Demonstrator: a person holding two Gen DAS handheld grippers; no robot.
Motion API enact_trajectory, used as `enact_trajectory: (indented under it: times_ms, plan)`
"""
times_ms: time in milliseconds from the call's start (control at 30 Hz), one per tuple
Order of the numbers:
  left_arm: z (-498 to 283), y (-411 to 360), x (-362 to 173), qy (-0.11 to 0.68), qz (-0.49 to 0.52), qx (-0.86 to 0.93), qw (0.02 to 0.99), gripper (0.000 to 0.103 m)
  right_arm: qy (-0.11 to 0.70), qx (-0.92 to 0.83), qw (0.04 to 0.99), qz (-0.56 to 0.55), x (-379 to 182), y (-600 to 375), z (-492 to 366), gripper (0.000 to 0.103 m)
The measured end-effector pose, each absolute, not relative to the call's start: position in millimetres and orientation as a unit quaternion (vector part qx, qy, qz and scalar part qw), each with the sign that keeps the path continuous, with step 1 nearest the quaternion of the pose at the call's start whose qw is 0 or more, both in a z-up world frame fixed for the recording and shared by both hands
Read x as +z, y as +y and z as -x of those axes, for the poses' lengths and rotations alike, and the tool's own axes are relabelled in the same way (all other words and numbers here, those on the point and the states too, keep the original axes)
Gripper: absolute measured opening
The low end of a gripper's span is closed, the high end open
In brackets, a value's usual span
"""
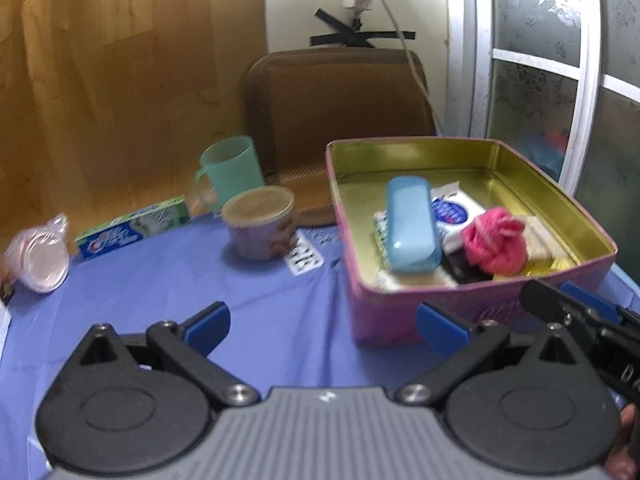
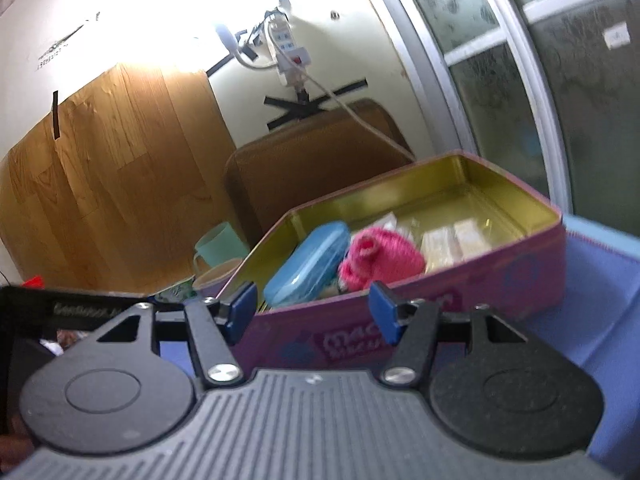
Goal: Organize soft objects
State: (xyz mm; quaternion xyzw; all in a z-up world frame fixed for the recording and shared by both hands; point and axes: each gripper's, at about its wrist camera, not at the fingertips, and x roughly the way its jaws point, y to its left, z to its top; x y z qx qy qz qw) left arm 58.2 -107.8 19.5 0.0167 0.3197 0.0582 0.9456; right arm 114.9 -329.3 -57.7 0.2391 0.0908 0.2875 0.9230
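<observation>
A pink tin box (image 1: pixel 384 316) with a gold inside stands on the blue cloth; it also shows in the right wrist view (image 2: pixel 480 280). Inside lie a pink knitted soft item (image 1: pixel 496 246) (image 2: pixel 380 260), a light blue case (image 1: pixel 412 224) (image 2: pixel 308 264), a white tissue pack (image 1: pixel 456 212) and pale packets (image 2: pixel 456 242). My left gripper (image 1: pixel 324 326) is open and empty, low over the cloth left of the box front. My right gripper (image 2: pixel 312 308) is open and empty, just before the box's near wall; its fingers (image 1: pixel 560 304) show in the left wrist view.
On the cloth to the left stand a tin can (image 1: pixel 260 220), a green mug (image 1: pixel 232 172), a toothpaste box (image 1: pixel 132 228) and stacked plastic cups (image 1: pixel 40 260). A brown cushion (image 1: pixel 340 120) leans behind. A wood panel is at the left, a window at the right.
</observation>
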Motion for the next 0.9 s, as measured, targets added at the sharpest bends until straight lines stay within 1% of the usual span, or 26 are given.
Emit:
enact_trajectory:
  times_ms: [167,400,900]
  plan:
    - [-43.1,-83.9,3.1,0.340,-0.005,0.082,0.937,0.103,0.120,0.307,0.914,-0.238,-60.5,-317.0,-106.8,0.065]
    - [-30.2,-46.2,-16.6,0.358,0.010,0.115,0.926,0.103,0.131,0.322,0.912,-0.218,-58.0,-297.1,-90.0,0.066]
    - [-10.9,-41.7,-20.0,0.353,0.011,0.103,0.930,0.103,0.148,0.329,0.911,-0.202,-49.4,-272.5,-72.3,0.072]
